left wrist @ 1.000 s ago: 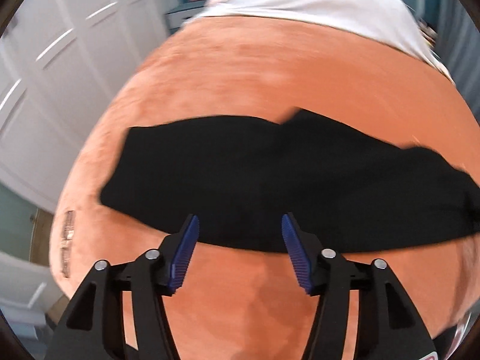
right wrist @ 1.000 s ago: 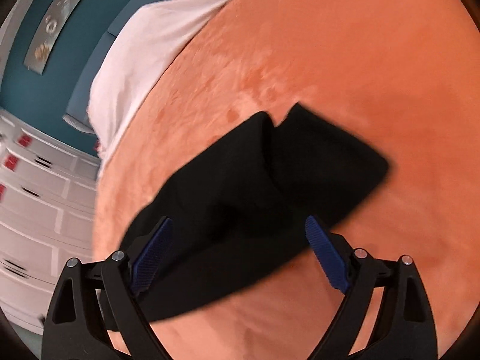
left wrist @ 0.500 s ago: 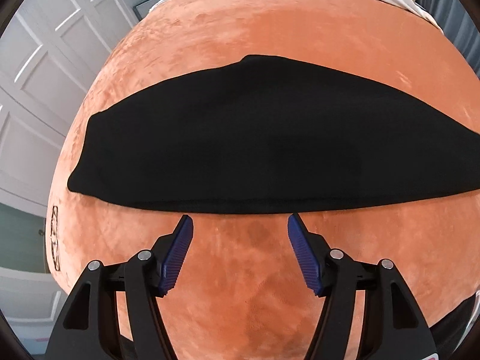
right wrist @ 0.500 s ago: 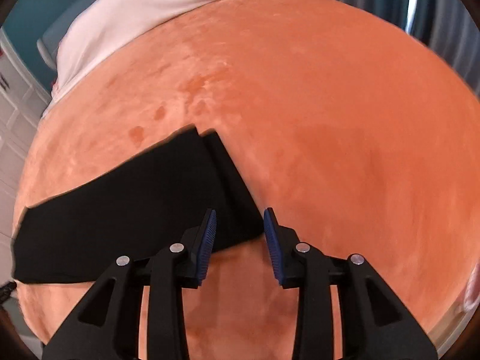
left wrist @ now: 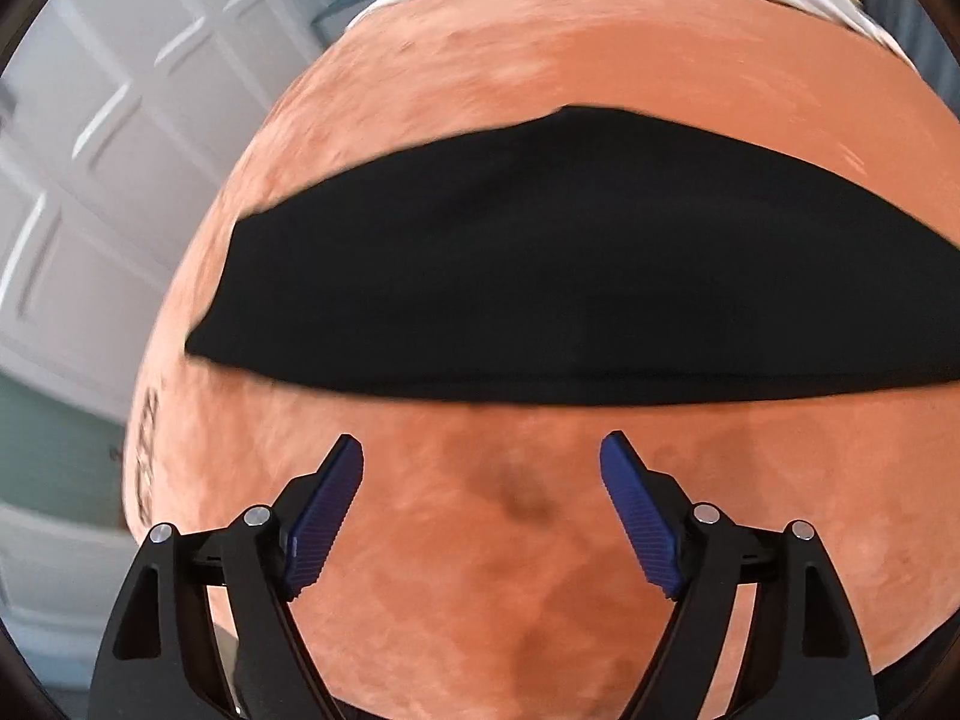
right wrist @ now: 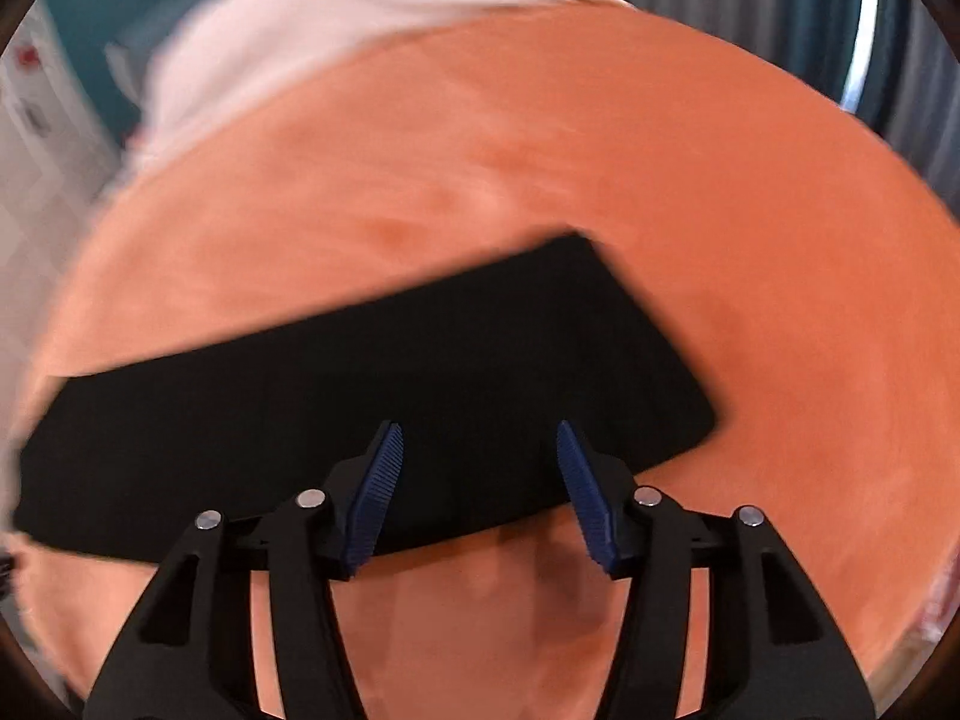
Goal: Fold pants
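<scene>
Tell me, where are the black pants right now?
The black pants lie flat as a long band across the orange blanket, just beyond the left gripper and under the right gripper, neither holding them.

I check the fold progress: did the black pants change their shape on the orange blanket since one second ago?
Yes. The black pants now lie as one smooth flat band on the orange blanket; the earlier notched, bunched far edge is gone.

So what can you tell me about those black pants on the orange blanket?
The black pants are plain, soft-looking cloth, folded into one long, flat band. They lie across the fuzzy orange blanket, which is all that touches them. The near edge looks straight and smooth. One short end shows in the right wrist view. No pockets or buttons show. The left tongs sit short of the near edge. The right tongs are over it. Both are opening with nothing between them.
</scene>
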The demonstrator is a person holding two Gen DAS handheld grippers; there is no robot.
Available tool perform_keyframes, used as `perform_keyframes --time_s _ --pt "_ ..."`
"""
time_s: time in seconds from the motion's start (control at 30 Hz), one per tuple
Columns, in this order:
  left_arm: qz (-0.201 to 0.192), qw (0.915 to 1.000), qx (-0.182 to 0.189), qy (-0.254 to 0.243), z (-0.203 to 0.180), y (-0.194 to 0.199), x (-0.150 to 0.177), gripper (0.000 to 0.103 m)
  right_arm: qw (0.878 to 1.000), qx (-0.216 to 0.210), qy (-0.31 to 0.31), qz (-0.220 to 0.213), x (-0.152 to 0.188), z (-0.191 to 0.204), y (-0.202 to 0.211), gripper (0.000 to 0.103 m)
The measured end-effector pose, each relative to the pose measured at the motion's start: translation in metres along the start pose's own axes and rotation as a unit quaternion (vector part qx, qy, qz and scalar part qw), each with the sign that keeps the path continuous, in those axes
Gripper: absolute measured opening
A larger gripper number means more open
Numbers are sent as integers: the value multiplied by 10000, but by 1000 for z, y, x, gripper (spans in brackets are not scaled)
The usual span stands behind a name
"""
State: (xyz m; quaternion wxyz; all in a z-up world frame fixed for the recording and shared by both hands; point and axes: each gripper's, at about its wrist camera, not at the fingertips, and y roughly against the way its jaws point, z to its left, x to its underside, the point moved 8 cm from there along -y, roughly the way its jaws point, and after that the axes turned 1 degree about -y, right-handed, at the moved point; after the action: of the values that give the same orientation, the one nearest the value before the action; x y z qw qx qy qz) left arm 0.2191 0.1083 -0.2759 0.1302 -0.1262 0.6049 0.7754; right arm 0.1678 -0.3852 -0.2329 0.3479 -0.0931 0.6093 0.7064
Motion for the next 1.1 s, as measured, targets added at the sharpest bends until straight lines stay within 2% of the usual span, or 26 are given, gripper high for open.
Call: perform_keyframes --time_s 0.03,0.1,0.17,0.2,0.27,0.37,0.43,0.5,0.6,0.63,0.67,0.7,0.73,0.77,0.8,0.83,0.87,0.9,0.93,1.0,1.07,1.1 --pt "108 9997 76 229 17 -8 5 79 9999 -163 50 -2 10 17 6 71" --pt "234 9969 196 731 49 -20 6 78 9981 -544 88 271 41 50 7 71" --pt "255 9910 547 1199 73 -27 1 78 9960 -766 -17 462 64 68 3 71" --pt "262 9876 733 1362 79 -29 -1 78 9929 -998 -279 580 78 75 -1 71" --pt "331 9723 1432 1815 87 -39 -8 78 9834 -1438 -715 846 96 89 -10 71" --pt "646 9496 1988 2334 92 -68 -12 78 9747 -1726 -1105 897 105 105 -19 73" --pt "847 9301 2192 2822 97 -91 -9 78 9688 -1885 -1378 830 96 106 -26 73" --pt "827 9129 2342 3241 105 -105 -10 78 9593 -2034 -1813 738 84 105 -41 73" --pt "535 9072 2245 3517 121 -107 -22 78 9416 -2175 -2530 464 65 82 -49 73" --pt "517 9017 2262 3649 127 -110 -23 78 9385 -2142 -2687 351 60 73 -50 73" --pt "531 8933 2328 3809 131 -114 -22 78 9377 -2080 -2773 245 53 65 -52 73" --pt "492 8751 2506 4112 138 -117 -23 78 9370 -1964 -2888 81 45 50 -53 73" --pt "469 8684 2553 4225 141 -119 -23 77 9340 -1935 -3002 -31 39 40 -55 73" --pt "496 8690 2556 4208 142 -121 -25 73 9313 -1933 -3085 -82 36 34 -59 71" --pt "482 8765 2489 4093 142 -122 -29 50 9281 -1919 -3188 -114 31 27 -63 60" --pt "524 8967 2167 3824 142 -122 -31 32 9272 -1852 -3253 -117 29 23 -68 34" --pt "542 9034 2119 3688 142 -122 -34 19 9266 -1786 -3309 -109 27 19 -71 15" --pt "537 9028 2210 3651 142 -119 -35 11 9229 -1888 -3355 -126 21 15 -69 11" --pt "551 9002 2334 3634 143 -113 -35 10 9273 -1862 -3244 -160 18 17 -64 10" --pt "540 9021 2414 3536 145 -101 -35 9 9485 -1670 -2680 -269 12 28 -40 9" --pt "514 9070 2493 3356 145 -83 -35 9 9544 -1614 -2485 -346 9 30 -19 8" --pt "526 9132 2489 3183 143 -72 -36 9 9598 -1499 -2334 -422 9 25 -2 8"
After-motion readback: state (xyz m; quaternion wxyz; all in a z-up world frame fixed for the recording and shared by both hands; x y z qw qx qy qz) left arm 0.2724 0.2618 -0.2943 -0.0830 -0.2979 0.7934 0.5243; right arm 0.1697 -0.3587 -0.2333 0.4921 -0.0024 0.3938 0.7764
